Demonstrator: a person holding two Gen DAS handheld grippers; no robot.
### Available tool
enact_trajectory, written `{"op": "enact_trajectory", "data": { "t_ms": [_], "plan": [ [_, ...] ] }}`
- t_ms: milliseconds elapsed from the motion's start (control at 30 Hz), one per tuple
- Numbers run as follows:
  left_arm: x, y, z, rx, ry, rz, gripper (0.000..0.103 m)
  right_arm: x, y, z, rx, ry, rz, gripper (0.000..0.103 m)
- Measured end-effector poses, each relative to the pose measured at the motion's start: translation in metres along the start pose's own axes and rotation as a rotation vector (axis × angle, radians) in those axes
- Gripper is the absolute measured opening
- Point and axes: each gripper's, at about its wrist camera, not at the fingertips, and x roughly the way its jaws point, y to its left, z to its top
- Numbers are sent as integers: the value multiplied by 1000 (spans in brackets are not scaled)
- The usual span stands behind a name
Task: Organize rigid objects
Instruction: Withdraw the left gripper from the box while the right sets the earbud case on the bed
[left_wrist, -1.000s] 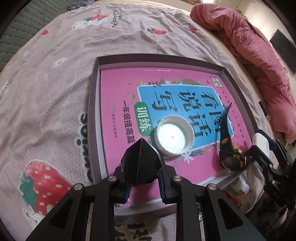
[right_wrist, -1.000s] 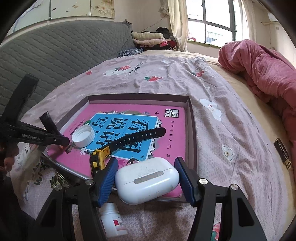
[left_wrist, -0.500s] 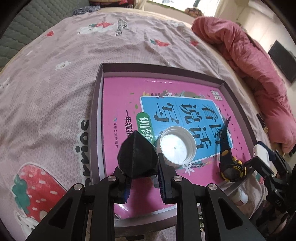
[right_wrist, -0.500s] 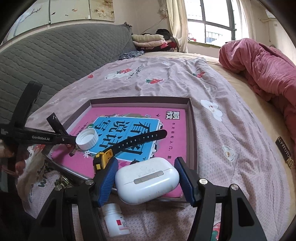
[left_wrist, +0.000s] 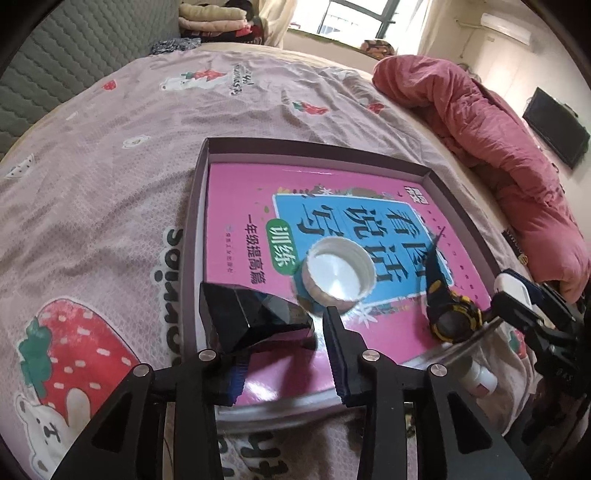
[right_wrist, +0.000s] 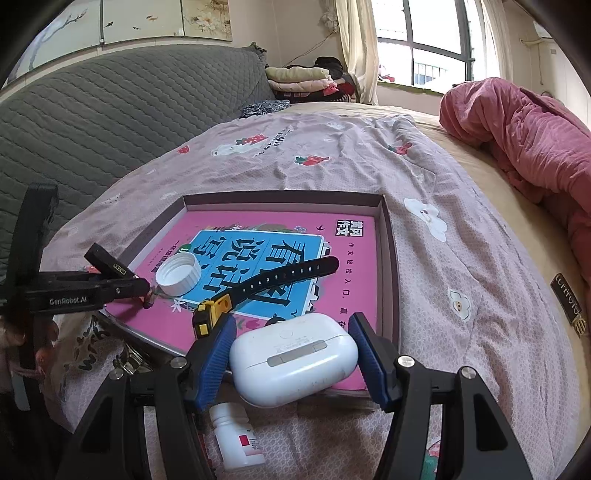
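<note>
Far half of the tray (right_wrist: 388, 236) is wide open, just the pink book (right_wrist: 354, 258) lying flat. Near end's crowded: white cap (right_wrist: 179, 275), black watch (right_wrist: 273, 282), earbud case (right_wrist: 295, 363)

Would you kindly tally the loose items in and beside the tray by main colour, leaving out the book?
White: 3 – bottle cap, earbud case, pill bottle
Black: 2 – faceted black piece, watch with a yellow body
Total: 5
</note>
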Motion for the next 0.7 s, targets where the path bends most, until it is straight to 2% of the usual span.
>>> {"op": "enact_trajectory", "data": {
  "t_ms": [267, 433, 700],
  "plan": [
    [-11, -6, -16, 28, -22, 7, 38, -3, 2, 1, -6, -1, -4, 63],
    [-22, -2, -20, 17, -39, 18, 46, -7, 5, 2, -14, -6, -5, 63],
    [-32, -4, -25, 38, -61, 31, 46, -12, 11, 2, -26, -10, -3, 63]
  ]
}}
